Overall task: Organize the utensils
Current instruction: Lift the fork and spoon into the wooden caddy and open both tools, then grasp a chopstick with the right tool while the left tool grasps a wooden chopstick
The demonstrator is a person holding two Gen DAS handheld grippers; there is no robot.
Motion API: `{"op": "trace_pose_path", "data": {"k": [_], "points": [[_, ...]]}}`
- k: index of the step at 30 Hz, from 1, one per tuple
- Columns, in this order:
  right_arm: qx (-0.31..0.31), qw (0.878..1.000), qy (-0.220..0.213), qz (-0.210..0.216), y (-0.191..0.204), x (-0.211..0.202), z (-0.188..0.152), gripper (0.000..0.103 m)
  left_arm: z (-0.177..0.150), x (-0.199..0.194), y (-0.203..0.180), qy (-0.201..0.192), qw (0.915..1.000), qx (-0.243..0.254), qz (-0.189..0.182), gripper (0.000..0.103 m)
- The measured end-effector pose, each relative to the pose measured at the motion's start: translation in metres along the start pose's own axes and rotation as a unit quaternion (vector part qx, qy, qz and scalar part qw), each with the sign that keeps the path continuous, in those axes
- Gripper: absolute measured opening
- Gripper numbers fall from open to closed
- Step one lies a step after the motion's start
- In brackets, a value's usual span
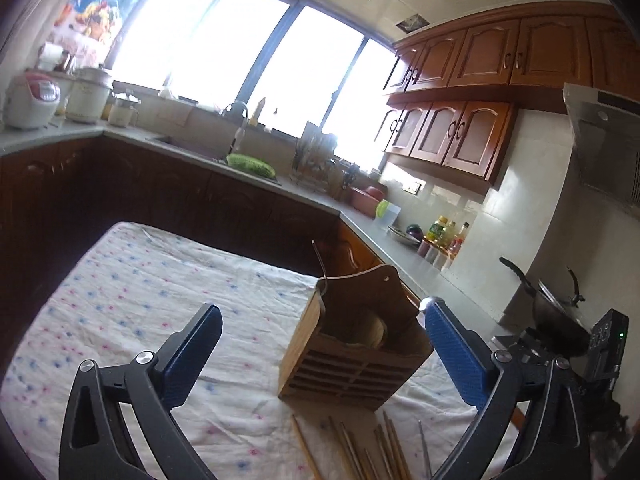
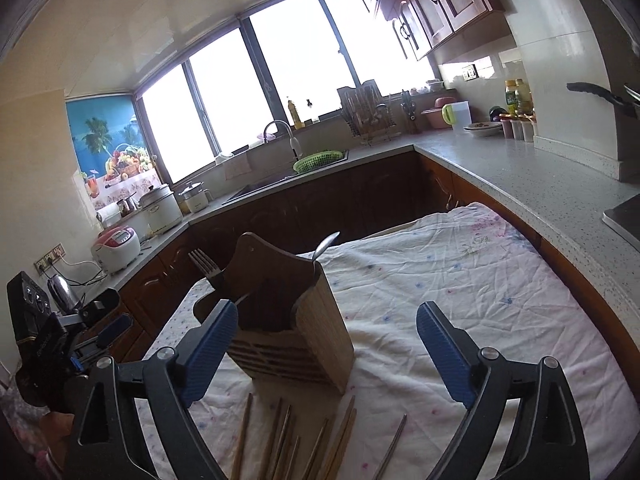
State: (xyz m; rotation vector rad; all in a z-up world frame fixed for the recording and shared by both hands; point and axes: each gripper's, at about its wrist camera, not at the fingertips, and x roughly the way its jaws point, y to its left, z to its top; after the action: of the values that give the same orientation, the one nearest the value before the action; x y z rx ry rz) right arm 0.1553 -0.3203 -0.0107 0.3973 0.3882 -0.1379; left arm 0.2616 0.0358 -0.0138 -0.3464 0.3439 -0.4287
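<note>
Both grippers spread, empty: left gripper (image 1: 322, 344), right gripper (image 2: 326, 336). Chopsticks (image 2: 280, 440) lie loose on cloth (image 2: 460, 280) just below the jaws, long axes toward wooden holder (image 2: 288, 320) ahead; neither gripper clearly nearer

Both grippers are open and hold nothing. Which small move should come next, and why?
Probably lower the right gripper to one of the chopsticks lying on the cloth before the wooden holder. The holder already has a fork and a spoon, and the left gripper is also empty.
</note>
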Motion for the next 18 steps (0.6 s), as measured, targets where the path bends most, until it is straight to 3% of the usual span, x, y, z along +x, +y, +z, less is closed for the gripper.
{"op": "trace_pose_path", "data": {"k": [3, 9, 18], "points": [[0.005, 1.0, -0.002, -0.003, -0.002, -0.023, -0.015, 0.094, -0.016, -0.028, -0.009, 0.0, 0.9995, 0.018, 0.026, 0.102], [0.02, 1.0, 0.006, -0.005, -0.005, -0.058, -0.045, 0.094, -0.045, -0.068, -0.025, 0.038, 0.9973, 0.031, 0.054, 0.102], [0.005, 1.0, 0.019, -0.011, 0.003, -0.087, -0.082, 0.094, -0.06, -0.104, -0.047, 0.088, 0.9929, 0.031, 0.075, 0.102]]}}
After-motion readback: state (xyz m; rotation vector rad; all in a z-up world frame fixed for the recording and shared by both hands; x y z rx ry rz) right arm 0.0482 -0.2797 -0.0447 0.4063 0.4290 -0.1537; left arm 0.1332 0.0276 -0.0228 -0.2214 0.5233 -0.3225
